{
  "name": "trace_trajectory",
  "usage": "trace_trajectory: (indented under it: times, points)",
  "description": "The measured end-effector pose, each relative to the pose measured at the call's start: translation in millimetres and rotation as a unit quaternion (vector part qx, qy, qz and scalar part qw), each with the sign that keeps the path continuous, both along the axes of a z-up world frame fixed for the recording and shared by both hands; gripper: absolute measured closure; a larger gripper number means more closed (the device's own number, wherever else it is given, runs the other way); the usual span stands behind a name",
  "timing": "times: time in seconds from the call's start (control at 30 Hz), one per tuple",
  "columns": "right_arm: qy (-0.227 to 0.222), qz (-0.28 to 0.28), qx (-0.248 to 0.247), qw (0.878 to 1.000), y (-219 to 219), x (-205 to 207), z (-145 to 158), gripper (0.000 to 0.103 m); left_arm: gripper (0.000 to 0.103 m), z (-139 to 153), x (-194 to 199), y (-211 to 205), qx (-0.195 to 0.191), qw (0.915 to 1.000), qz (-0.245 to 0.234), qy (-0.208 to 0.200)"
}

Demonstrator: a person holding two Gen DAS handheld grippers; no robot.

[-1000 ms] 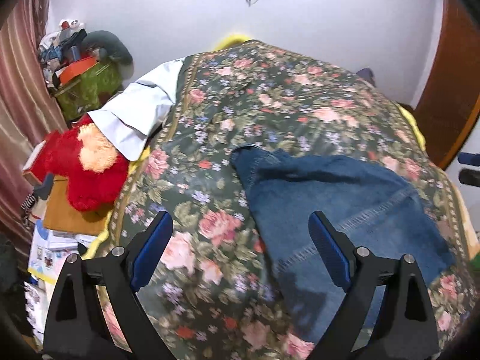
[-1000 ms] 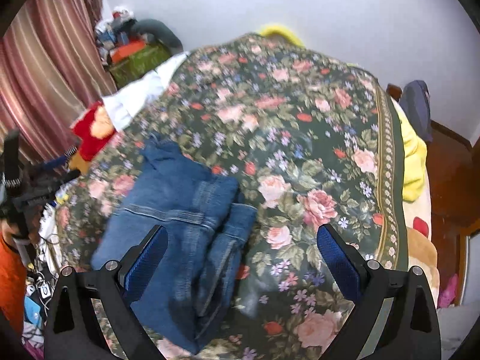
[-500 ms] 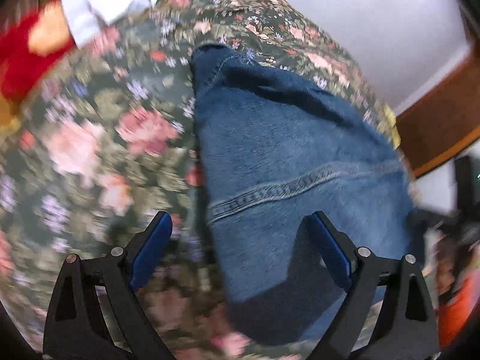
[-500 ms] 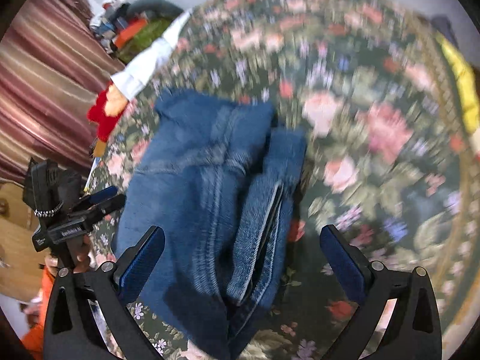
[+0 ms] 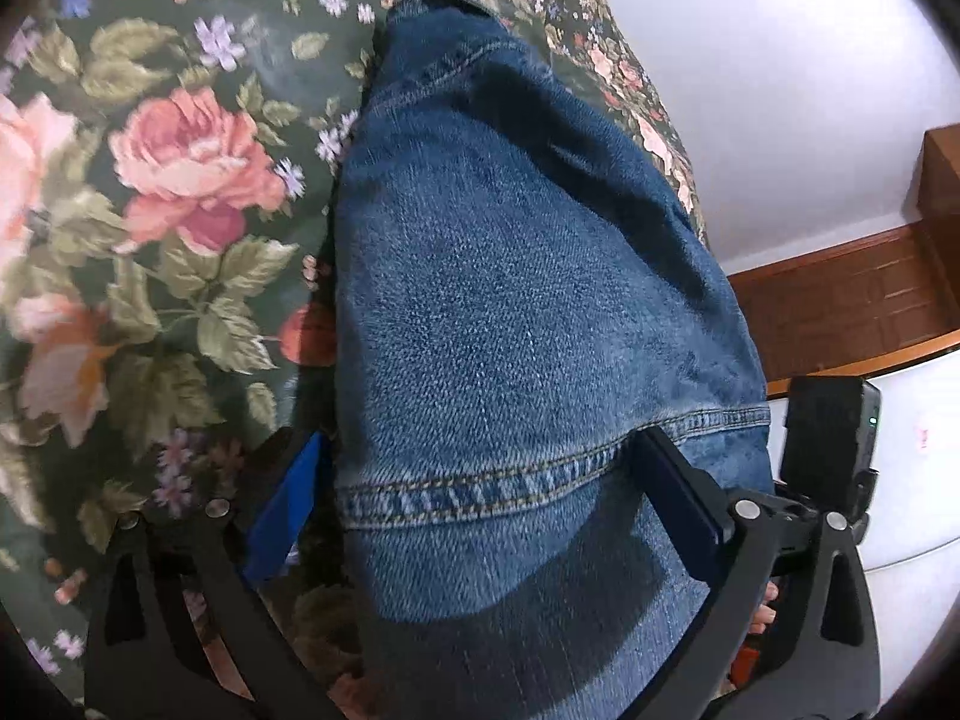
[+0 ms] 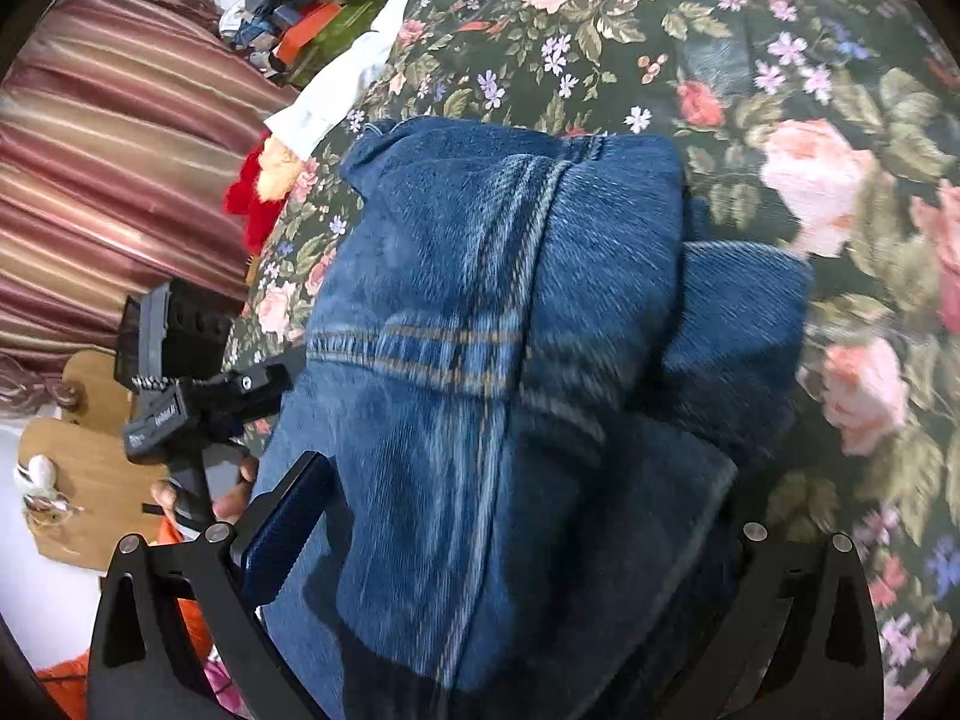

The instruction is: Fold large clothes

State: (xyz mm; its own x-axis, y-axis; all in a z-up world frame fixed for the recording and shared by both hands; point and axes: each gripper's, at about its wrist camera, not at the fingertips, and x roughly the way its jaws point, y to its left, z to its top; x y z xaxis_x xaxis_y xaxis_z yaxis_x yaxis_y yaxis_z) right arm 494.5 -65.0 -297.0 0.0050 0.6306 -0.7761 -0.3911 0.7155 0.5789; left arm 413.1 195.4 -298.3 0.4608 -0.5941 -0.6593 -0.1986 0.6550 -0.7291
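Folded blue jeans [image 5: 510, 300] lie on a bed with a dark floral bedspread [image 5: 168, 192]. In the left wrist view my left gripper [image 5: 480, 498] is open, its blue-padded fingers straddling the near end of the jeans at a stitched seam. In the right wrist view the jeans [image 6: 510, 312] lie bunched in several layers, and my right gripper [image 6: 510, 516] is open around their near end; its right finger is hidden by denim. The left gripper's body [image 6: 198, 396] shows at the jeans' left edge, held by a hand.
A red plush toy [image 6: 264, 192], a white cloth [image 6: 342, 84] and a cluttered pile [image 6: 300, 6] lie past the bed's far left side. A striped curtain [image 6: 108, 150] hangs left. A white wall and brown wooden trim [image 5: 840, 300] lie beyond the bed's right edge.
Both grippers have come down and in from above the bed to the near end of the jeans. Their open jaws now straddle the denim. The jeans look more bunched.
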Motion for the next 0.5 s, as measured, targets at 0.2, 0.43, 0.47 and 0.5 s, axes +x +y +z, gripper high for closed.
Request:
trace_trajectory:
  times: [0.2,0.43,0.47,0.5]
  points:
    - [0.016,-0.024,0.02,0.999,-5,7,-3,0.028,0.014,8,3,-9,0.006,0.9999,-0.011,-0.012]
    - [0.029,-0.034,0.029,0.999,-12,2,7,0.049,0.028,43,-8,-25,0.048,0.9978,-0.024,-0.038]
    - [0.022,-0.033,0.025,0.999,-11,0,13,0.051,0.029,50,-10,-27,0.055,0.9972,-0.027,-0.043]
    - [0.016,-0.032,0.021,0.999,-8,-3,19,0.053,0.029,56,-11,-28,0.06,0.9967,-0.03,-0.047]
